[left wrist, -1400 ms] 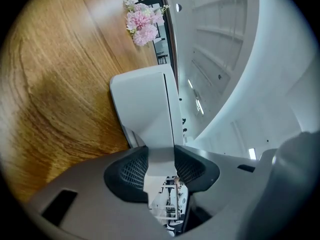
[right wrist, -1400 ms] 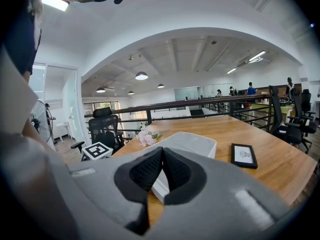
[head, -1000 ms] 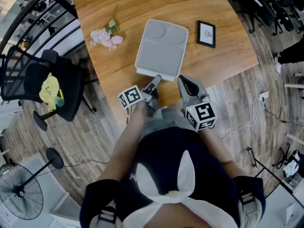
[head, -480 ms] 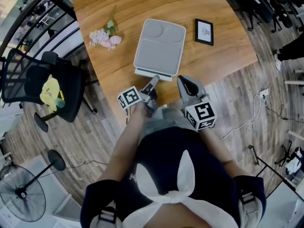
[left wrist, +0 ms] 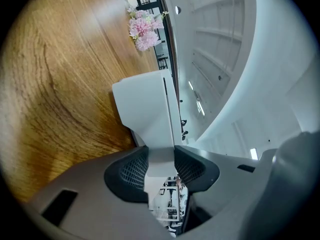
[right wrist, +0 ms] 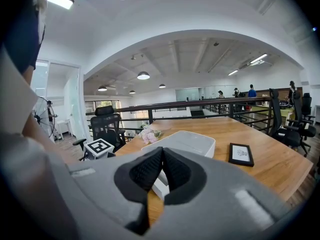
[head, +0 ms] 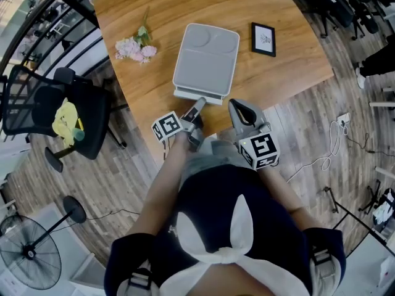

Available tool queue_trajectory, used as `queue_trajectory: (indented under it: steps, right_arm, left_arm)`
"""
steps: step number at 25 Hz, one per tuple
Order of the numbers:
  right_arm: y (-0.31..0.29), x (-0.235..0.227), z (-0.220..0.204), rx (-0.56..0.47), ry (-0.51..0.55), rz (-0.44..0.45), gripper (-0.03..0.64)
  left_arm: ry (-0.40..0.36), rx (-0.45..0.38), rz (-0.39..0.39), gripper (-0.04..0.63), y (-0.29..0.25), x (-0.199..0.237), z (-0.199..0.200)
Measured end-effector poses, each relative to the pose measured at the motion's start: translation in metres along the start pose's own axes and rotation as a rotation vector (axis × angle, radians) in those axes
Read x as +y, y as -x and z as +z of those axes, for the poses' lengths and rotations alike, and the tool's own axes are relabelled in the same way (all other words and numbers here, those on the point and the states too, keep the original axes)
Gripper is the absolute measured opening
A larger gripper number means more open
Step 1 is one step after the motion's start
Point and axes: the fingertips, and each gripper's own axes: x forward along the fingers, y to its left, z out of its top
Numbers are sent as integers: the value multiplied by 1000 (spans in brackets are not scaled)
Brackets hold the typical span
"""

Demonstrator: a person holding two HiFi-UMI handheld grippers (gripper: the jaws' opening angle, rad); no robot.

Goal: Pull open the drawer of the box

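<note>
**Left hand-held gripper clamped on the drawer's tab, right one closed and empty**

The white box (head: 207, 57) sits in the middle of the wooden bench (head: 160, 11), with its drawer (head: 196, 94) facing the near edge. A narrow strip of the drawer shows along the box's near side.

The left hand-held gripper (head: 199, 103) reaches in over the near edge. Its ribbed pads (left wrist: 131, 170) press from both sides on the white pull tab (left wrist: 160, 159) of the drawer.

The right hand-held gripper (right wrist: 162, 165) hangs just beside it, near the same edge and short of the box. Its jaws meet at the tips with nothing between them.

A bunch of pink flowers (head: 133, 47) lies toward the bench's left edge. A small black picture frame (head: 263, 39) lies near the right edge, apart from the box.
</note>
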Motion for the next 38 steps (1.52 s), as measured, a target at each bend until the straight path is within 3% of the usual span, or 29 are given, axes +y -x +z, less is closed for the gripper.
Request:
queue_trajectory:
  steps: [38]
  right_arm:
    - [11, 8, -5, -15, -22, -22, -2]
  left_arm:
    - [2, 27, 24, 175, 15, 4, -13]
